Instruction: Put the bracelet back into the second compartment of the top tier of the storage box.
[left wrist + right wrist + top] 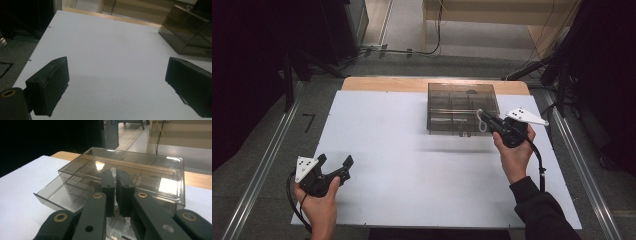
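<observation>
A pale bead string [482, 120] is clamped in the right tongs [486, 121] over the smoky box [462, 107], presumably for stowing; the left tongs [333, 163], well apart from the box, are held wide and empty.

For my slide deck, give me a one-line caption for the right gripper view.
Right gripper shut on a string of clear beads, held over the smoky plastic drawer box.

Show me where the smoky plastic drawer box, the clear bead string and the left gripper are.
smoky plastic drawer box [140, 165]: right gripper view, on its lid.
clear bead string [482, 120]: high view, on its loop.
left gripper [333, 161]: high view, between its open jaws.
</observation>
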The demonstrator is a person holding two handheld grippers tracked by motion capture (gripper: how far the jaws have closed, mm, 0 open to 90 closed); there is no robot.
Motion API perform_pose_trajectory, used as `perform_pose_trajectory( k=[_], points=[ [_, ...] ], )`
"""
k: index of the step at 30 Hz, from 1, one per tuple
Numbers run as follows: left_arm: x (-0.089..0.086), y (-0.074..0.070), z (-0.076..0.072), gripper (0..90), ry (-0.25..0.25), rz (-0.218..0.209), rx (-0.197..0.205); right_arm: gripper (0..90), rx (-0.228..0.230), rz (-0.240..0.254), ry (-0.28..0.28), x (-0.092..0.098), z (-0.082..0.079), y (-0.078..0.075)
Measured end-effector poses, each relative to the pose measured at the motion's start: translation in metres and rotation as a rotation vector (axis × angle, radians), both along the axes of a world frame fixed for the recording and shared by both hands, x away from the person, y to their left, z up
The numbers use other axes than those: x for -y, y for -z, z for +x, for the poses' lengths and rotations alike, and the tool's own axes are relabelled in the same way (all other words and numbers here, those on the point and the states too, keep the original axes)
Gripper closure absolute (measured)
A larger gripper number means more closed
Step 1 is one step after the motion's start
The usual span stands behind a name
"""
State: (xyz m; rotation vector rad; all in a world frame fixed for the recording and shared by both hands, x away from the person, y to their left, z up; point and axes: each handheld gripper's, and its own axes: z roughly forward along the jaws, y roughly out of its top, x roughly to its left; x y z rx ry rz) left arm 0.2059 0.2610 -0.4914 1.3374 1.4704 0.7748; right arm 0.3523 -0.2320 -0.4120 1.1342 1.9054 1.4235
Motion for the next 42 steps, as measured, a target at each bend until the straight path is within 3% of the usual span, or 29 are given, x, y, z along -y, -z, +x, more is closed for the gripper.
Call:
perform_pose_trajectory(
  k=[13, 42],
  points=[
    [-0.001, 0.000, 0.000, 5.5, 0.002, -0.001, 0.002, 83.1, -0.017, -0.001, 0.000, -0.014, 0.016, 0.008],
    [-0.002, 0.000, 0.000, 5.5, 0.006, -0.012, -0.001, 83.1, -0.086, -0.084, -0.039, -0.037, 0.027, 0.025]
  ],
)
